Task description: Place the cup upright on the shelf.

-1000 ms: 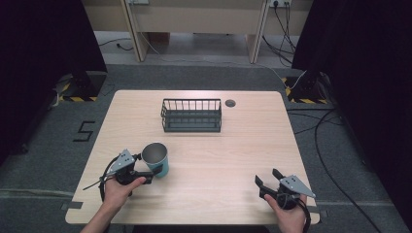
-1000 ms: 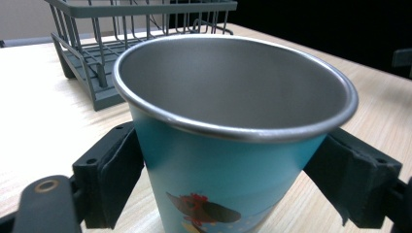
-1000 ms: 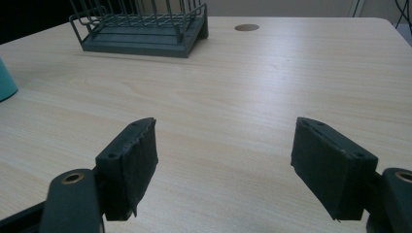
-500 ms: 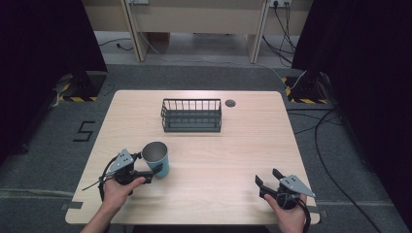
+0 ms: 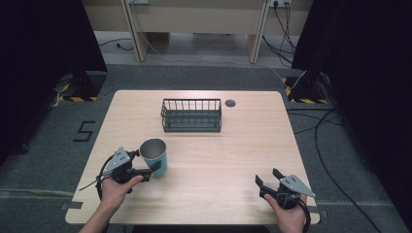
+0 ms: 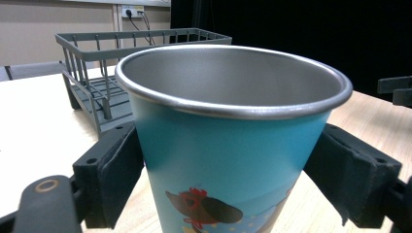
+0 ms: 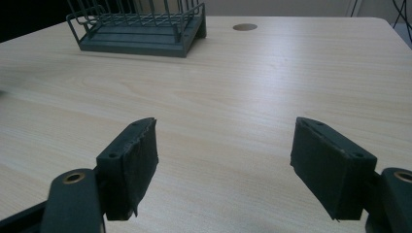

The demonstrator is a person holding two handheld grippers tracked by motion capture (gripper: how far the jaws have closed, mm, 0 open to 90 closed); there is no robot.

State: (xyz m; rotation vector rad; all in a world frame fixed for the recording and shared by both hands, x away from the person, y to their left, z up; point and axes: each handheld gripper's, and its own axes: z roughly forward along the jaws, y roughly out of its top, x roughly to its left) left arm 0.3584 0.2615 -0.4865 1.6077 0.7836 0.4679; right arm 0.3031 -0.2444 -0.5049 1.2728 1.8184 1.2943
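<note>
So the left gripper (image 5: 151, 169) is pinching the blue cup (image 5: 154, 155) upright at about 7 o'clock on the table (image 5: 252, 141), rack (image 5: 191, 115) at 12. Right gripper (image 5: 268, 183) sits spread, holding nothing, around 5.

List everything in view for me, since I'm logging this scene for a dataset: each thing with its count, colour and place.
cup: 1, blue outside with steel rim and inside, upright on the near left of the table, between the left gripper's jaws
rack: 1, dark grey wire, empty, middle of the table toward the far edge
cable hole: 1, dark round, in the tabletop right of the rack
table: 1, light wood, centre of the room
left gripper: 1, black with grey plate, near left, jaws against the cup's sides
right gripper: 1, black with grey plate, near right, jaws apart, holding nothing
</note>
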